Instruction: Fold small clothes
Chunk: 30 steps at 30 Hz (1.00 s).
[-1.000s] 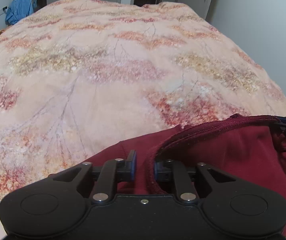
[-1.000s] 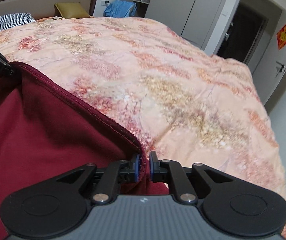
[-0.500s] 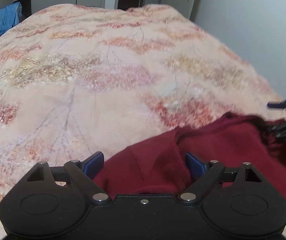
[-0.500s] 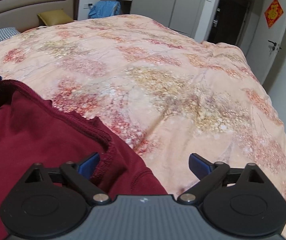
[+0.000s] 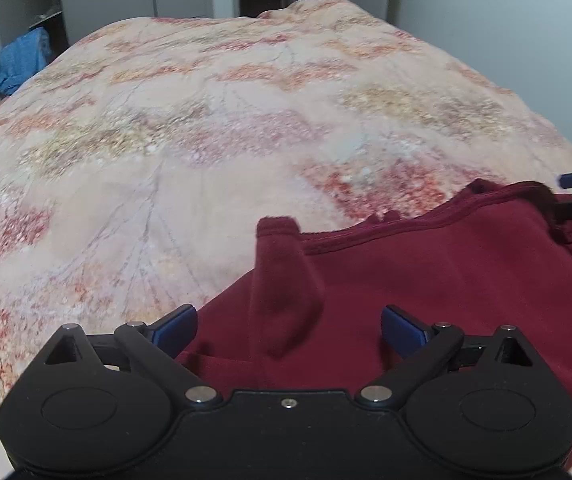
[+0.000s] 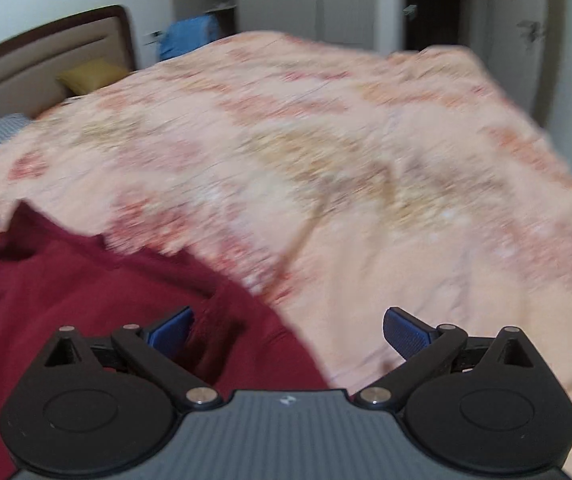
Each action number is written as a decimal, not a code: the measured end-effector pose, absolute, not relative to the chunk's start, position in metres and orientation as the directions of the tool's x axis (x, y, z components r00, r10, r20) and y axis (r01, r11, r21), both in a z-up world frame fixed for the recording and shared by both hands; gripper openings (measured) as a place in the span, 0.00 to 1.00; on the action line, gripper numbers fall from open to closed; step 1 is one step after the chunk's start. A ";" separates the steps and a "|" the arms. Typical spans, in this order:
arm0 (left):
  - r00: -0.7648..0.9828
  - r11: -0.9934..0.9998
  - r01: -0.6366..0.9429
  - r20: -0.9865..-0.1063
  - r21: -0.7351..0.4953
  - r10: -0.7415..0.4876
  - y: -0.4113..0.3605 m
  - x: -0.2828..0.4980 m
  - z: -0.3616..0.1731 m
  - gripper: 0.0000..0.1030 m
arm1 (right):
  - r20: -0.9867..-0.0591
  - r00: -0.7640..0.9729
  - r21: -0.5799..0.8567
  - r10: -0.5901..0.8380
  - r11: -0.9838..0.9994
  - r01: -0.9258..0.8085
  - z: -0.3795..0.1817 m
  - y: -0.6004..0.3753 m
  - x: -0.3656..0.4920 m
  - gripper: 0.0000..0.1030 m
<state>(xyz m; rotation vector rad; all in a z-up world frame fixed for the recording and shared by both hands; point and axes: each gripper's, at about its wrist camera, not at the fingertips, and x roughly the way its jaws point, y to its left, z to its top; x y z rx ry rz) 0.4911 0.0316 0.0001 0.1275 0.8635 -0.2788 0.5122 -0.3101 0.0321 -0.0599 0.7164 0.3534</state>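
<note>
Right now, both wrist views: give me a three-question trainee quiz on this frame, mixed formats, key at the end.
1. True or false: the dark red garment lies on the floral bedspread.
2. Multiple choice. In its own view, the pads of the left gripper are: A) pinched on the hem; B) spread apart, not pressing the cloth; C) out of view.
3. Fill in: in the right wrist view, the fabric edge lies between the pads of the right gripper, nearer the ____ pad as pictured.

Key: 1 true. 2 B; the jaws are opening, with a raised fold of cloth between them. 3 left.
</note>
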 end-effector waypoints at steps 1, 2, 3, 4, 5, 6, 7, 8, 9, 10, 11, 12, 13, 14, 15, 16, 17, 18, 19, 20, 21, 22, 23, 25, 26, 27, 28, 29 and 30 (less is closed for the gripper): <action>0.619 0.964 0.266 -0.767 0.004 -0.168 0.032 0.494 -0.002 0.96 | -0.653 0.701 0.047 0.287 0.939 -0.341 0.032 -0.309 0.508 1.00; 0.622 0.972 0.235 -0.770 0.008 -0.144 0.034 0.497 -0.004 0.95 | -0.653 0.704 0.025 0.279 0.937 -0.348 0.031 -0.308 0.505 1.00; 0.622 0.980 0.197 -0.774 0.011 -0.116 0.037 0.501 -0.005 0.95 | -0.649 0.711 0.005 0.271 0.936 -0.351 0.032 -0.308 0.502 1.00; 0.621 0.988 0.153 -0.779 0.010 -0.088 0.041 0.505 -0.006 0.95 | -0.642 0.719 -0.010 0.265 0.935 -0.354 0.032 -0.308 0.499 1.00; 0.620 0.994 0.107 -0.782 0.008 -0.060 0.045 0.508 -0.006 0.95 | -0.634 0.730 -0.025 0.255 0.937 -0.349 0.033 -0.310 0.497 1.00; 0.618 0.998 0.064 -0.785 0.010 -0.031 0.049 0.512 -0.007 0.94 | -0.618 0.751 -0.044 0.232 0.944 -0.328 0.034 -0.313 0.496 1.00; 0.614 1.000 0.024 -0.790 0.016 -0.002 0.054 0.514 -0.007 0.94 | -0.591 0.784 -0.071 0.190 0.956 -0.285 0.036 -0.316 0.494 1.00; 0.607 1.000 -0.006 -0.795 0.012 0.013 0.059 0.517 -0.007 0.94 | -0.563 0.814 -0.090 0.140 0.969 -0.229 0.039 -0.321 0.493 1.00; 0.600 1.000 -0.026 -0.800 -0.003 0.013 0.064 0.518 -0.008 0.94 | -0.545 0.832 -0.083 0.105 0.981 -0.178 0.042 -0.328 0.494 1.00; 0.594 0.999 -0.042 -0.805 -0.022 0.008 0.068 0.518 -0.008 0.94 | -0.540 0.836 -0.047 0.097 0.988 -0.145 0.045 -0.338 0.495 1.00; 0.587 0.998 -0.052 -0.809 -0.034 0.002 0.069 0.516 -0.009 0.94 | -0.540 0.833 0.008 0.117 0.991 -0.134 0.047 -0.348 0.497 1.00; 0.587 0.998 -0.051 -0.810 -0.036 0.000 0.069 0.514 -0.009 0.94 | -0.542 0.826 0.057 0.153 0.988 -0.145 0.049 -0.355 0.496 1.00; 0.593 0.999 -0.043 -0.805 -0.030 0.002 0.069 0.511 -0.008 0.95 | -0.545 0.818 0.079 0.185 0.982 -0.170 0.050 -0.357 0.493 1.00; 0.602 0.999 -0.036 -0.798 -0.018 0.008 0.066 0.508 -0.006 0.95 | -0.544 0.815 0.066 0.200 0.978 -0.196 0.050 -0.354 0.488 1.00; 0.610 1.000 -0.030 -0.792 -0.008 0.012 0.066 0.505 -0.004 0.96 | -0.542 0.814 0.036 0.209 0.973 -0.226 0.050 -0.348 0.480 1.00; 0.615 1.000 -0.025 -0.789 -0.004 0.013 0.065 0.502 -0.002 0.96 | -0.544 0.807 0.011 0.230 0.963 -0.268 0.049 -0.342 0.474 1.00; 0.619 1.000 -0.022 -0.785 -0.005 0.009 0.065 0.500 0.000 0.96 | -0.550 0.792 -0.003 0.265 0.948 -0.318 0.048 -0.336 0.467 1.00; 0.625 1.000 -0.022 -0.781 -0.012 0.004 0.065 0.497 0.004 0.96 | -0.560 0.774 -0.010 0.297 0.931 -0.364 0.045 -0.328 0.461 1.00; 0.632 0.999 -0.024 -0.775 -0.023 -0.003 0.066 0.494 0.007 0.96 | -0.570 0.760 -0.023 0.311 0.919 -0.393 0.042 -0.321 0.457 1.00; 0.641 0.999 -0.028 -0.768 -0.036 -0.010 0.068 0.491 0.011 0.96 | -0.583 0.754 -0.046 0.303 0.914 -0.403 0.038 -0.314 0.453 1.00; 0.649 0.998 -0.033 -0.760 -0.051 -0.017 0.069 0.488 0.016 0.96 | -0.597 0.753 -0.080 0.275 0.914 -0.398 0.034 -0.308 0.450 1.00; 0.658 0.997 -0.041 -0.752 -0.068 -0.024 0.071 0.484 0.022 0.97 | -0.606 0.760 -0.116 0.236 0.919 -0.378 0.029 -0.304 0.451 1.00; 0.667 0.995 -0.052 -0.745 -0.082 -0.027 0.073 0.481 0.028 0.97 | -0.604 0.774 -0.145 0.188 0.930 -0.339 0.024 -0.303 0.453 1.00; 0.685 0.992 -0.075 -0.728 -0.103 -0.024 0.077 0.472 0.041 0.97 | -0.579 0.811 -0.147 0.088 0.967 -0.210 0.020 -0.315 0.460 1.00; 0.695 0.991 -0.085 -0.719 -0.107 -0.018 0.079 0.467 0.048 0.97 | -0.558 0.829 -0.123 0.044 0.983 -0.135 0.021 -0.325 0.463 1.00; 0.705 0.990 -0.093 -0.709 -0.105 -0.010 0.081 0.462 0.055 0.97 | -0.541 0.841 -0.088 0.013 0.993 -0.072 0.023 -0.335 0.464 1.00; 0.716 0.990 -0.098 -0.698 -0.099 0.001 0.082 0.456 0.063 0.98 | -0.526 0.850 -0.058 -0.008 0.998 -0.027 0.025 -0.343 0.464 1.00; 0.728 0.991 -0.101 -0.686 -0.091 0.011 0.084 0.449 0.071 0.99 | -0.509 0.860 -0.040 -0.023 0.999 0.003 0.027 -0.348 0.462 1.00; 0.740 0.991 -0.102 -0.672 -0.083 0.020 0.085 0.442 0.078 0.99 | -0.491 0.870 -0.040 -0.044 0.999 0.028 0.030 -0.351 0.458 1.00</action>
